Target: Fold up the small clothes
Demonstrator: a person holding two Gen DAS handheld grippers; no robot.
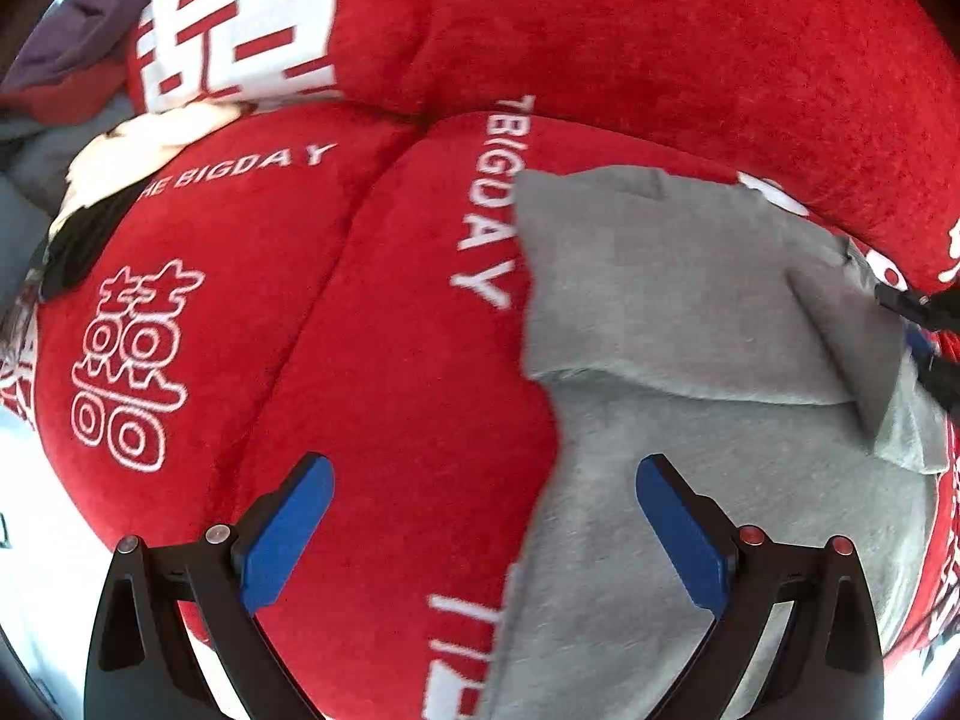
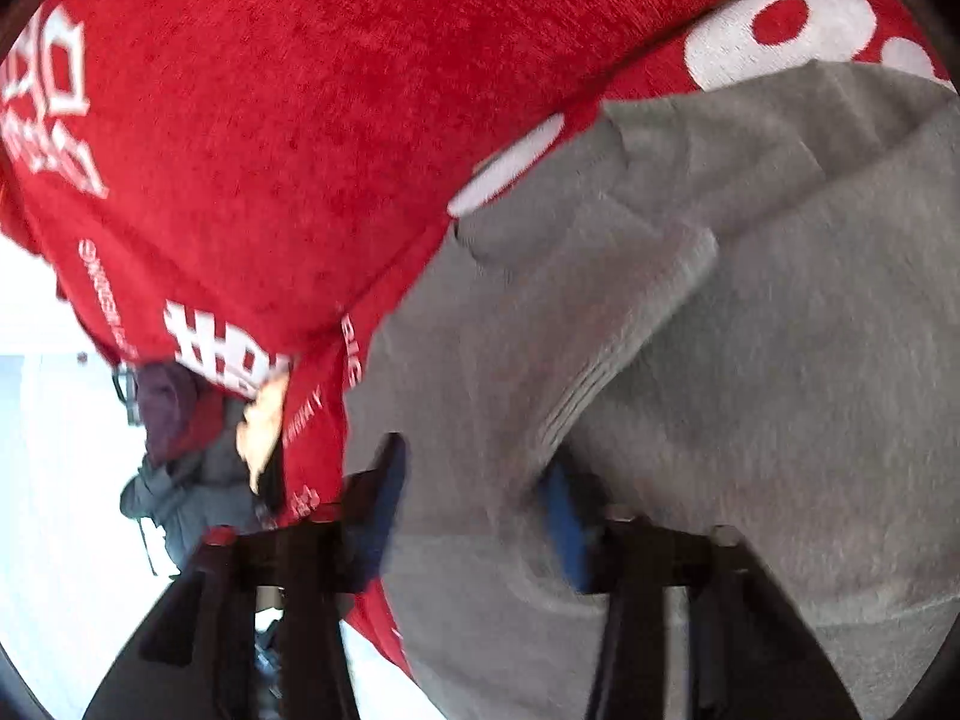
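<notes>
A grey garment (image 1: 690, 300) lies spread on a red plush cover (image 1: 390, 360) with white lettering, and one flap is folded over its upper half. My left gripper (image 1: 483, 516) hovers open above the garment's left edge, blue pads wide apart, with nothing between them. My right gripper (image 1: 918, 312) shows as a dark tip at the far right, at the corner of a raised fold. In the right wrist view the grey garment (image 2: 750, 360) fills the right side. There the right gripper (image 2: 474, 498) is blurred, its jaws stand apart, and a bulge of grey cloth lies between them.
Red cushions (image 1: 660, 30) rise behind the garment. A pile of other clothes, purple (image 1: 72, 42), cream (image 1: 138, 156) and grey, sits at the far left of the cover; the same pile (image 2: 180, 420) shows in the right wrist view. Pale floor (image 2: 54, 480) lies beyond the cover's edge.
</notes>
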